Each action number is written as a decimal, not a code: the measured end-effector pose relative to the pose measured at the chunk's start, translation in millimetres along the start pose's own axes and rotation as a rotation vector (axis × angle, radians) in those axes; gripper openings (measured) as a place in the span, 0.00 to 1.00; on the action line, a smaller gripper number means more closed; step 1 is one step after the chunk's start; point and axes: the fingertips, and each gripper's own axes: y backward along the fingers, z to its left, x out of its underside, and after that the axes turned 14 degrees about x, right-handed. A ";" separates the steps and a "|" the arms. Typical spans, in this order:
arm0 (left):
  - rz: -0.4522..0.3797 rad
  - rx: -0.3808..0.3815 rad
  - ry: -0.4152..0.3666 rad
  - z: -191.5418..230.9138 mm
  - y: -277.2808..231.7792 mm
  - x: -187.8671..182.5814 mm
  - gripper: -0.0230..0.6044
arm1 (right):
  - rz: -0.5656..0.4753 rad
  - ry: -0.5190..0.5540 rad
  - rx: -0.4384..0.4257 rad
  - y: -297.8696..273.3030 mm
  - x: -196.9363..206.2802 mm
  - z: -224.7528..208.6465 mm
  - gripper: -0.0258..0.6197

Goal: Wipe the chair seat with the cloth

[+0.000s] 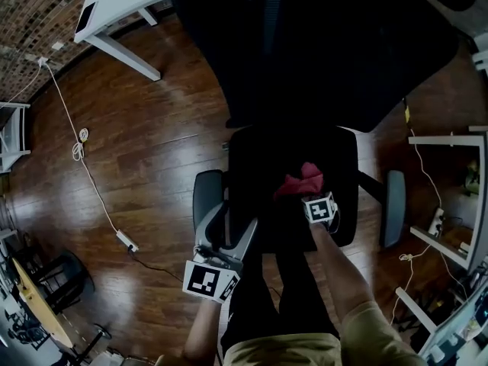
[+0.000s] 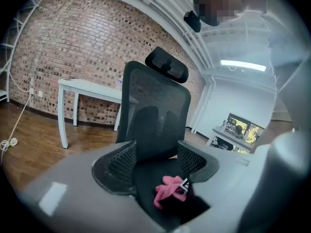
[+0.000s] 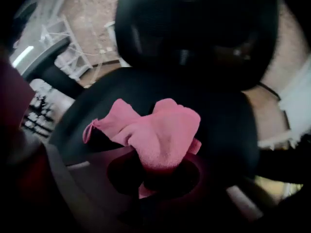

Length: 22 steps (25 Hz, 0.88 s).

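A black office chair with a dark seat (image 1: 255,166) stands in front of me, its mesh back (image 2: 155,110) upright beyond the seat. A pink cloth (image 1: 302,181) lies bunched on the seat's near right part. My right gripper (image 1: 311,197) is shut on the pink cloth (image 3: 158,132), which spreads out ahead of its jaws over the seat (image 3: 218,115). My left gripper (image 1: 232,239) hovers open at the seat's front left edge, holding nothing. In the left gripper view the cloth (image 2: 167,191) and the right gripper's marker cube (image 2: 183,184) show between its two spread fingers (image 2: 116,166).
The chair's armrests (image 1: 204,197) (image 1: 394,208) flank the seat. A white table (image 1: 126,6) stands at the back left, white frames (image 1: 446,197) at the right. A white cable with a power strip (image 1: 126,241) runs over the wooden floor on the left.
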 end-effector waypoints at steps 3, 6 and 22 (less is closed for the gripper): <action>-0.008 0.013 0.001 -11.6 -9.6 0.7 0.43 | 0.053 -0.103 0.250 4.9 41.3 -123.1 0.07; -0.025 0.006 0.015 -11.6 -7.8 1.8 0.43 | 0.082 -0.104 0.320 6.1 56.5 -148.2 0.07; -0.006 -0.050 -0.056 -1.5 28.0 -12.6 0.42 | -0.377 -0.022 -0.548 80.8 -108.6 246.2 0.07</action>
